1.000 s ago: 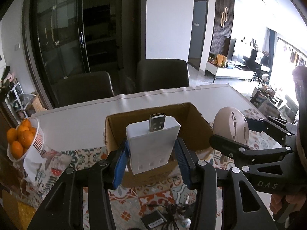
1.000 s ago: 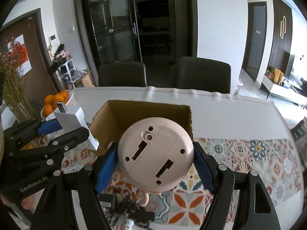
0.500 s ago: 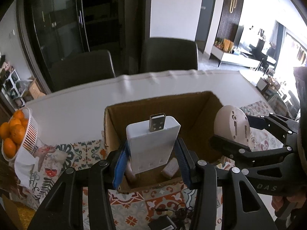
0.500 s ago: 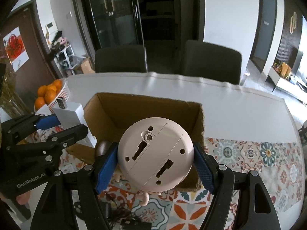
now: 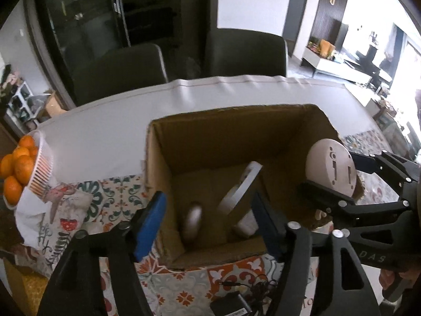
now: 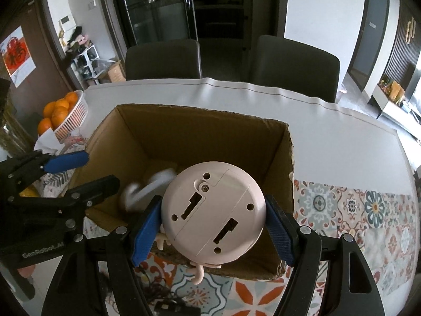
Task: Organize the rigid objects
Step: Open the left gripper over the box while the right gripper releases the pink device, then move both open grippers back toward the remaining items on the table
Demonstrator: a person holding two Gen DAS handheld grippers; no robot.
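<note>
An open cardboard box (image 5: 160, 158) (image 6: 285, 158) stands on the table. My left gripper (image 5: 208, 223) is open and empty over the box's near edge. The white USB charger (image 5: 240, 187) is inside the box, tilted and blurred; it also shows in the right wrist view (image 6: 150, 184). A blurred dark oval object (image 5: 192, 221) and a small whitish piece (image 5: 246, 226) lie on the box floor. My right gripper (image 6: 213, 223) is shut on a round pink device (image 6: 213, 210) with small legs, held over the box's near right side; it also shows in the left wrist view (image 5: 331, 166).
A white basket of oranges (image 5: 15, 168) (image 6: 60, 115) stands at the table's left. A black adapter with tangled cable (image 5: 231, 305) lies in front of the box on the patterned cloth (image 6: 368, 210). Two dark chairs (image 6: 163, 58) stand behind the table.
My left gripper has opened and let go of the white USB charger, which has dropped into the box. Both grippers have moved forward over the box. The right still holds the pink device.
</note>
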